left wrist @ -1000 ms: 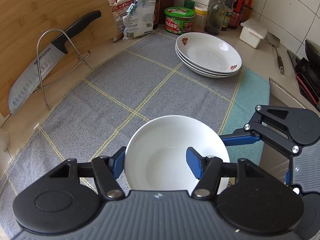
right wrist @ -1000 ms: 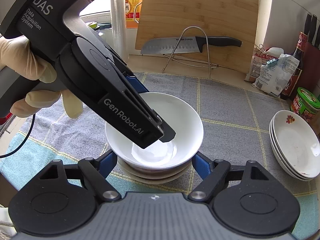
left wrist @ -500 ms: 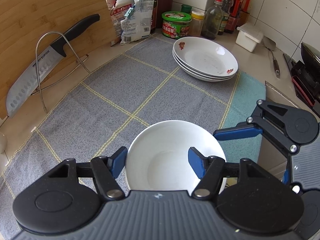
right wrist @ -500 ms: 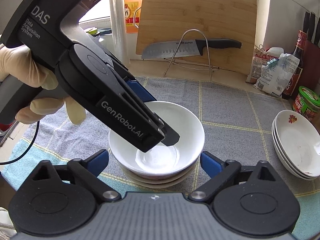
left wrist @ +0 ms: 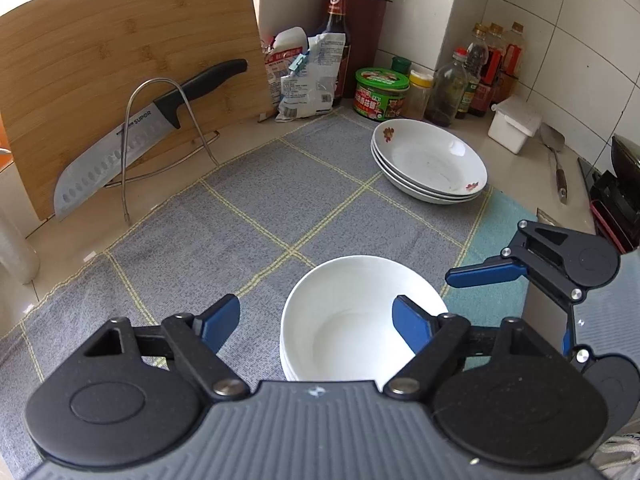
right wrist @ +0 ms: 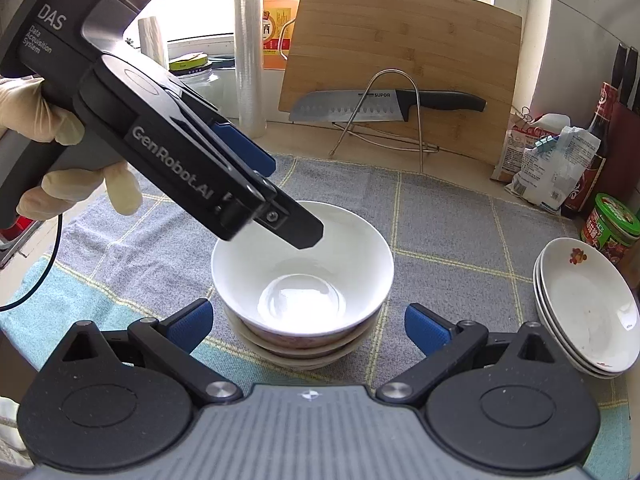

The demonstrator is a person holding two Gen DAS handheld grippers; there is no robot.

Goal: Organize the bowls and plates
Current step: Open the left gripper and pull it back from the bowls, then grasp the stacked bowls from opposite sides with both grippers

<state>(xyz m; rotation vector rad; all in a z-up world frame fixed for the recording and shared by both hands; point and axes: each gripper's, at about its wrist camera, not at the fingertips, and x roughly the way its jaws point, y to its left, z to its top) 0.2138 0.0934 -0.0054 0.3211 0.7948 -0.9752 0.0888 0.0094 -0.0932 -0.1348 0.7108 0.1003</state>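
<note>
A stack of white bowls (right wrist: 304, 276) sits on the grey checked towel (left wrist: 240, 240); the top bowl (left wrist: 352, 320) is plain white inside. My left gripper (left wrist: 316, 322) hovers over its near rim with the jaws opening: one pad is outside the rim, the other above the bowl's inside, and neither presses on it. In the right wrist view the left gripper (right wrist: 288, 208) slants down from the upper left over the bowl. My right gripper (right wrist: 308, 324) is open wide, a finger on each side of the stack and apart from it. A stack of flowered plates (left wrist: 432, 160) (right wrist: 584, 308) lies to the right.
A knife (left wrist: 132, 136) rests on a wire rack against a bamboo board (left wrist: 120, 60) at the back left. Bags, bottles, a green tin (left wrist: 380, 92) and a white box (left wrist: 514, 124) line the back wall. A spatula (left wrist: 558, 164) lies on the counter at the right.
The left jaws have spread off the top bowl's rim and the gripper has drawn back and up a little. The right jaws went from close against the stack to wide apart.
</note>
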